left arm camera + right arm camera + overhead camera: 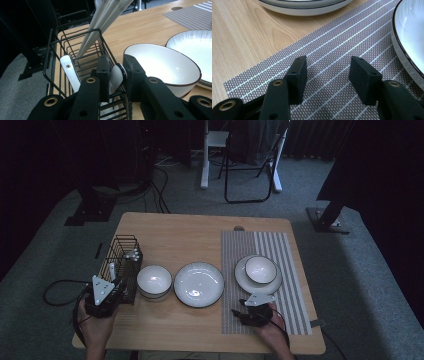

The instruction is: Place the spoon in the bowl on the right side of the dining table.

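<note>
— What is seen at the bottom?

— The right gripper (327,75) is seen from behind, its two black jaws held apart with nothing between them, above a striped placemat (332,50).

— And what is the placemat laid on?

— A wooden table (242,32), which is left bare at the left, beyond the mat's corner.

— What else is shown?

— A white plate (409,37) with a dark rim is set on the mat at the right edge. Another dark-rimmed dish (304,6) is cut off at the top, on the wood.
</note>
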